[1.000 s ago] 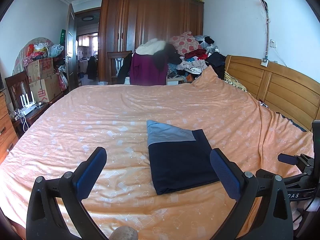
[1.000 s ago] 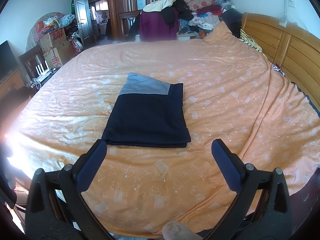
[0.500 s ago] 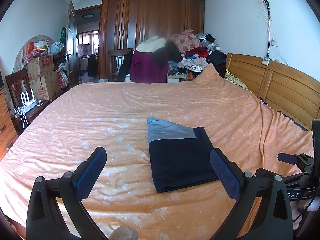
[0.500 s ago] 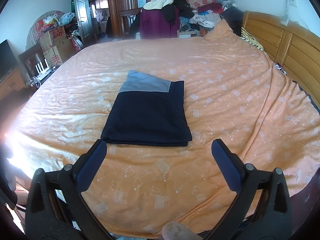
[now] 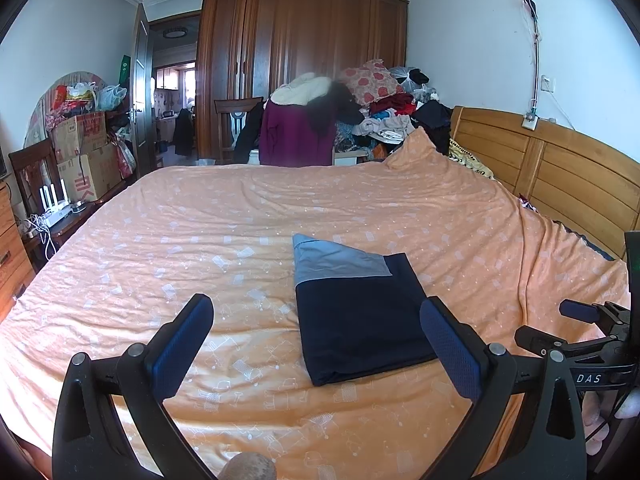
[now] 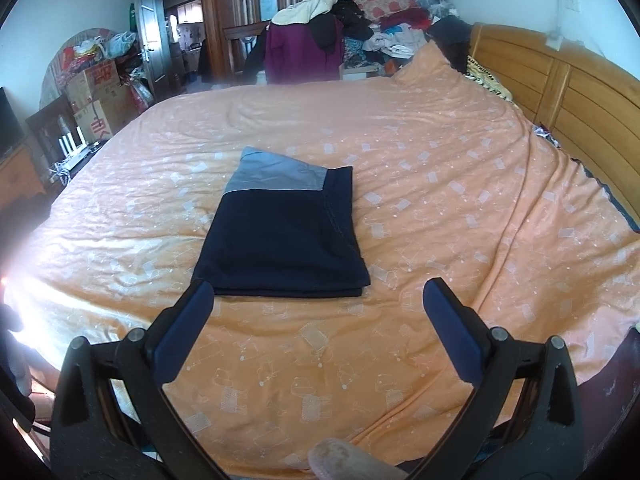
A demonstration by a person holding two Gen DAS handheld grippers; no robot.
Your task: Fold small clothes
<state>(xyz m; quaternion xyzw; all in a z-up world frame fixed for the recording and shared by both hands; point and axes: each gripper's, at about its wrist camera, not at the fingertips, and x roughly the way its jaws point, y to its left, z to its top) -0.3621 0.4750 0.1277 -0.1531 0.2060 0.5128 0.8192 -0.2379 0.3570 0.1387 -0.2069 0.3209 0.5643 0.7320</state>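
A folded navy garment (image 5: pixel 362 320) with a light blue band at its far end lies flat on the orange bedsheet (image 5: pixel 240 240). In the right wrist view the same folded garment (image 6: pixel 282 236) sits just beyond the fingers. My left gripper (image 5: pixel 316 320) is open and holds nothing; its right pad is near the garment's right edge. My right gripper (image 6: pixel 318 300) is open too, empty, hovering over the sheet in front of the garment's near edge. The right gripper's frame (image 5: pixel 580 344) shows at the right of the left wrist view.
A wooden headboard (image 5: pixel 560 184) runs along the right side of the bed. A heap of clothes (image 5: pixel 384 108) and a chair draped with a purple jacket (image 5: pixel 296 132) stand beyond the far edge, before a brown wardrobe (image 5: pixel 304 52). Cardboard boxes (image 5: pixel 84 152) sit left.
Both views have tilted slightly: the garment sits a little lower in the left wrist view and a little higher in the right wrist view. The garment itself has not moved.
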